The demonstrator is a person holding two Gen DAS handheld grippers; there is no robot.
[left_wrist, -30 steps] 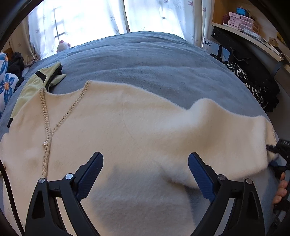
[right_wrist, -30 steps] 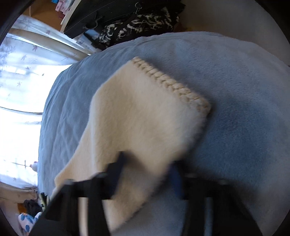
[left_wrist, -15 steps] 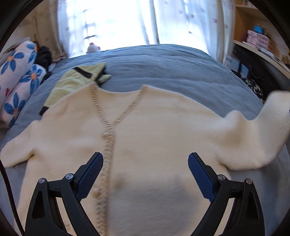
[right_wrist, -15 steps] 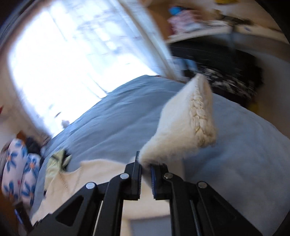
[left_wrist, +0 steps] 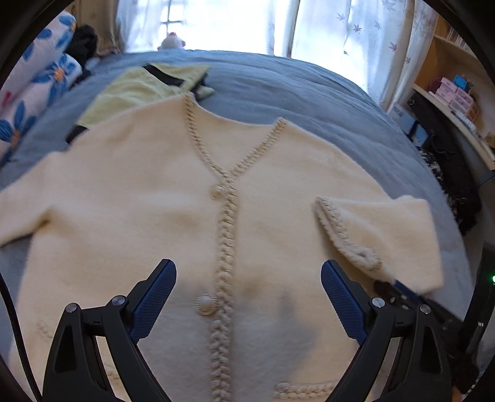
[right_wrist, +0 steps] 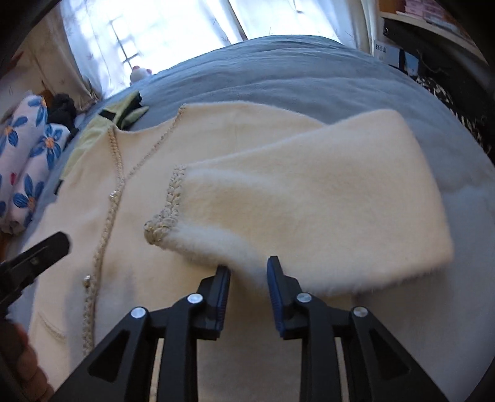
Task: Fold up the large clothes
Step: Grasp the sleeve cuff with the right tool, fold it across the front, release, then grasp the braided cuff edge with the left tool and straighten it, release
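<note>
A blue-grey bed (left_wrist: pixel 278 92) fills both views, running back to a bright curtained window (left_wrist: pixel 235 21). Across the middle of the bed, nearer its front edge, lies your cream cardigan (left_wrist: pixel 123 201), front side up, with a braided placket (left_wrist: pixel 227 247) down its centre and pearl-like buttons (left_wrist: pixel 205 303) along it. Its left sleeve stretches out flat toward the bed's left edge. Its right sleeve (right_wrist: pixel 309 198) is folded inward over the chest, and the braided cuff (right_wrist: pixel 168 213) rests on the body just short of the placket. A pale yellow-green garment (left_wrist: pixel 139 89) with black trim lies partly under the cardigan's left shoulder, toward the bed's back-left corner. Pillows with blue flowers (right_wrist: pixel 27 154) are stacked along the left edge. Shelves with small boxes (left_wrist: pixel 454 92) stand off to the right.

Your left gripper (left_wrist: pixel 249 300) hangs above the lower chest of the cardigan, with its jaws spread wide and nothing between them. Your right gripper (right_wrist: pixel 249 275) sits at the near edge of the folded sleeve. Its jaws have just been opening and now stand a little apart; the sleeve's fuzzy edge lies in the gap, but the pads do not press it.
</note>
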